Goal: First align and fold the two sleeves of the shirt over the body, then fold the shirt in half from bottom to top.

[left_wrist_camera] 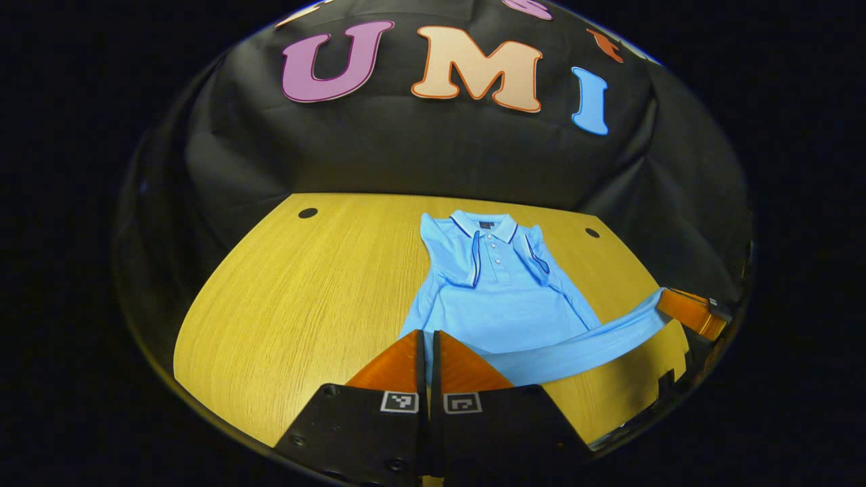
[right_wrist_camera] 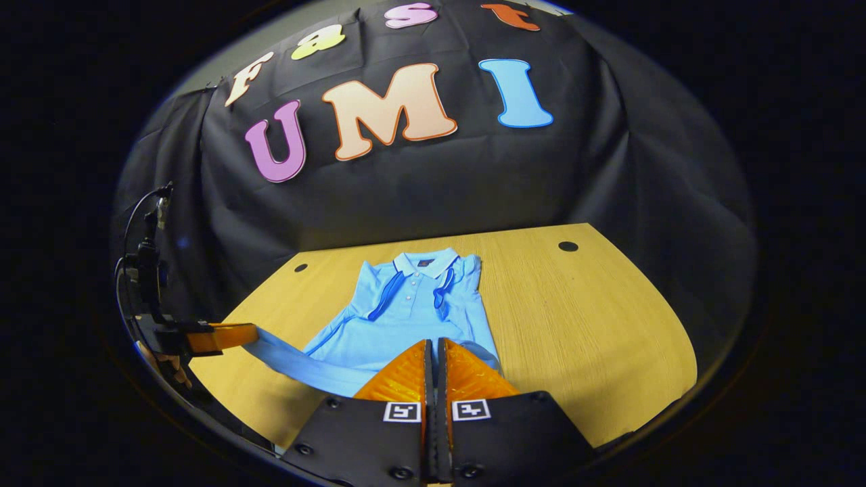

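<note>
A light blue polo shirt (left_wrist_camera: 500,297) lies collar-away on the yellow wooden table (left_wrist_camera: 304,291), both sleeves folded in over its chest. My left gripper (left_wrist_camera: 429,335) is shut on the shirt's near hem corner. The right gripper (left_wrist_camera: 666,301) grips the other hem corner at the far right, and the hem hangs as a taut band between them. In the right gripper view the shirt (right_wrist_camera: 406,311) lies just ahead, my right gripper (right_wrist_camera: 433,345) is shut on its hem, and the left gripper (right_wrist_camera: 250,336) holds the stretched hem at the left.
The table (right_wrist_camera: 582,318) has a round cable hole (right_wrist_camera: 568,246) at the back right and another hole (right_wrist_camera: 300,267) at the back left. Black cloth walls close in the back and sides. A hand (right_wrist_camera: 169,368) holds the left gripper at the table's near edge.
</note>
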### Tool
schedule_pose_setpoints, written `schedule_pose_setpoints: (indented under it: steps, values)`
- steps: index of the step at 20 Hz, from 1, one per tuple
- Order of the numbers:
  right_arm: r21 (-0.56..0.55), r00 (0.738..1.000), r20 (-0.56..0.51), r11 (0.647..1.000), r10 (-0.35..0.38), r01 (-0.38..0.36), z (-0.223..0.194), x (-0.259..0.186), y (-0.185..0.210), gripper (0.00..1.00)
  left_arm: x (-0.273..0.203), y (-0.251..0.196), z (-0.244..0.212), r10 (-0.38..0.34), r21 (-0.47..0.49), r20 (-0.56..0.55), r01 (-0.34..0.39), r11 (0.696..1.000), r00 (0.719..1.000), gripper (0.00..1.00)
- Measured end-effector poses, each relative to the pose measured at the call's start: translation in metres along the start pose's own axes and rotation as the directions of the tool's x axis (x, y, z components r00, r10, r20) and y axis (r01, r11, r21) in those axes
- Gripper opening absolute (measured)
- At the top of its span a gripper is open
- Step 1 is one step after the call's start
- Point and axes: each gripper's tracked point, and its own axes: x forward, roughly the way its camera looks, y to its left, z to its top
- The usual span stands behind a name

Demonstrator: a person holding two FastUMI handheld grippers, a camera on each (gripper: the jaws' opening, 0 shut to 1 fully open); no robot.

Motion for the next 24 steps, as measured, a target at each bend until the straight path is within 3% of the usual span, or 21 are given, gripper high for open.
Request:
schedule_pose_setpoints:
  steps: [13,24]
  values:
    - [0.016,0.994,0.081,0.997,-0.079,0.078,0.081,0.131,-0.005,0.02,0.125,0.01,0.109,-0.039,0.026,0.05,0.038,0.999,0.998,0.0]
    - [0.042,0.984,0.064,0.986,-0.163,0.161,0.095,0.265,-0.023,0.02,0.256,0.013,0.154,-0.076,0.031,0.066,0.074,0.997,0.995,0.0]
